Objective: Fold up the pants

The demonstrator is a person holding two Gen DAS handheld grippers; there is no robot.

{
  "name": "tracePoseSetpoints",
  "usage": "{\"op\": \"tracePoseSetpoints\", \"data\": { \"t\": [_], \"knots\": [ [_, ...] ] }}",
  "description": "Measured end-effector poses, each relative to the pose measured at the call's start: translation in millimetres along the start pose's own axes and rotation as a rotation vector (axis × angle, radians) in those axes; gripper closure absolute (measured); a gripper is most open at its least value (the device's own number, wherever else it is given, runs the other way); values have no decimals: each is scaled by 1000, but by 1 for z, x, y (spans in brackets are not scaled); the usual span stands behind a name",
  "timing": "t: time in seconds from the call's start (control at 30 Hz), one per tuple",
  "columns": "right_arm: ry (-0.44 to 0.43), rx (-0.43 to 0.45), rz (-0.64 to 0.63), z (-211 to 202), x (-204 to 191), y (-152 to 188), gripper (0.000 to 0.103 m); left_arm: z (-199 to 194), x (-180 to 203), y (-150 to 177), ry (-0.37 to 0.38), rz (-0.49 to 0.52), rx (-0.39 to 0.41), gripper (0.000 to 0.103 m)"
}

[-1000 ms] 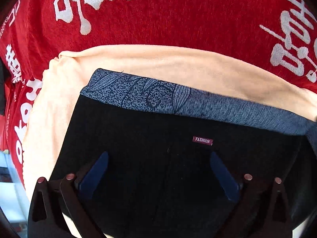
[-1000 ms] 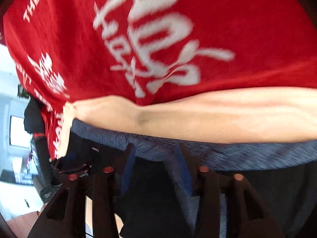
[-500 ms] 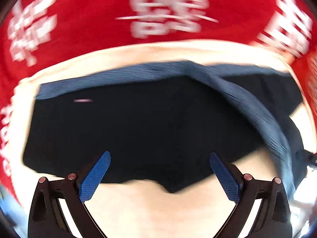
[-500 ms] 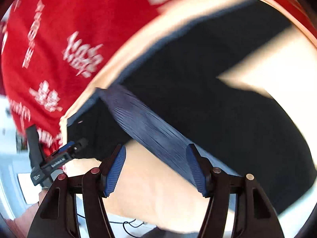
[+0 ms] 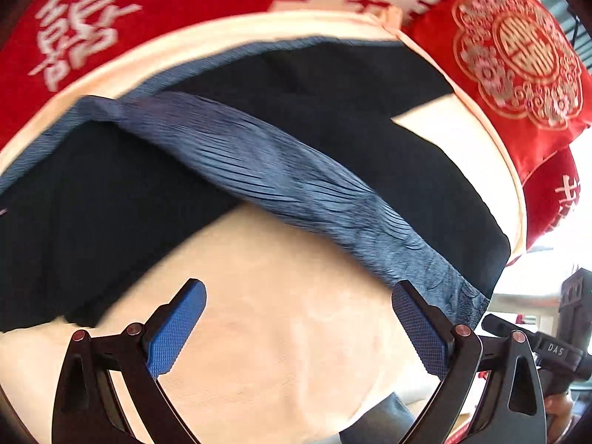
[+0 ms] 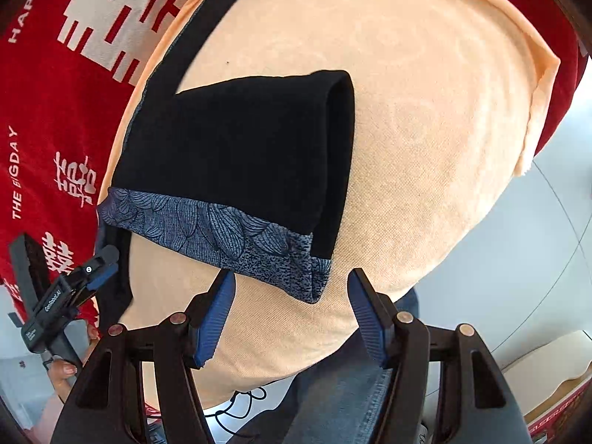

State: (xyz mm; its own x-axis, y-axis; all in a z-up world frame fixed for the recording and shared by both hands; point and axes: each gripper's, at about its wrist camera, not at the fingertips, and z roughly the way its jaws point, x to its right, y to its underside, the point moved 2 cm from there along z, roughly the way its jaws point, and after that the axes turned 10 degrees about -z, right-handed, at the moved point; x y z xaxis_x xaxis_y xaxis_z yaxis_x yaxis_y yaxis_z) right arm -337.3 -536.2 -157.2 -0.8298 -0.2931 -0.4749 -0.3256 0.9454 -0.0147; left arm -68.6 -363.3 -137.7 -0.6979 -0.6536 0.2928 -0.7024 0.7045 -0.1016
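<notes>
The black pants (image 5: 351,137) with a blue-grey patterned waistband (image 5: 281,181) lie folded over on a peach cloth (image 5: 277,333). In the right wrist view the pants (image 6: 240,148) lie folded in a block, with the waistband (image 6: 222,236) along the near edge. My left gripper (image 5: 299,318) is open and empty above the peach cloth, just short of the waistband. My right gripper (image 6: 292,307) is open and empty, just below the waistband corner. The left gripper (image 6: 88,277) also shows at the left of the right wrist view.
A red blanket with white characters (image 5: 148,11) lies under the peach cloth (image 6: 425,129). A red embroidered cushion (image 5: 518,48) sits at the right. The person's jeans (image 6: 344,388) and a pale floor (image 6: 518,259) show below the cloth edge.
Both grippers have pulled back from the pants. The right gripper let go of the waistband, which now lies folded across the pants. The left gripper stayed open.
</notes>
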Motion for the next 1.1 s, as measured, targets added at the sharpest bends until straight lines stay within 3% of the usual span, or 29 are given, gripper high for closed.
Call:
{"op": "tracePoseSetpoints", "data": {
  "t": [0.1, 0.23, 0.3, 0.33, 0.4, 0.53, 0.63, 0.8, 0.9, 0.97, 1.1],
  "knots": [
    [-79, -21, -20, 9, 4, -6, 37, 16, 10, 0, 3, -16, -25, 2],
    [-189, -66, -78, 21, -2, -21, 45, 38, 19, -1, 33, -84, -74, 2],
    [-199, -113, -84, 27, -3, -27, 69, 50, 29, -6, 20, -105, -82, 2],
    [-224, -136, -74, 28, -1, -29, 101, 51, 33, -8, 23, -108, -89, 2],
    [-263, -160, -70, 23, -5, -39, 100, 53, 40, -11, 43, -127, -107, 5],
    [-314, -149, -164, -3, -35, -78, 100, 52, 47, -26, 92, -173, -134, 53],
    [-342, -110, -238, -27, -62, -130, 100, 45, 54, -47, 122, -239, -117, 53],
    [-373, -38, -346, -53, -103, -230, 100, 20, 82, -109, 104, -227, 27, 53],
    [-333, -40, -418, -42, -125, -297, 100, 6, 90, -155, 24, -196, 130, 48],
    [-284, -55, -452, -28, -136, -331, 96, -7, 81, -174, -38, -176, 196, 31],
    [-149, -93, -541, 15, -155, -380, 95, -20, 56, -186, -143, -157, 242, 30]
  ]
}}
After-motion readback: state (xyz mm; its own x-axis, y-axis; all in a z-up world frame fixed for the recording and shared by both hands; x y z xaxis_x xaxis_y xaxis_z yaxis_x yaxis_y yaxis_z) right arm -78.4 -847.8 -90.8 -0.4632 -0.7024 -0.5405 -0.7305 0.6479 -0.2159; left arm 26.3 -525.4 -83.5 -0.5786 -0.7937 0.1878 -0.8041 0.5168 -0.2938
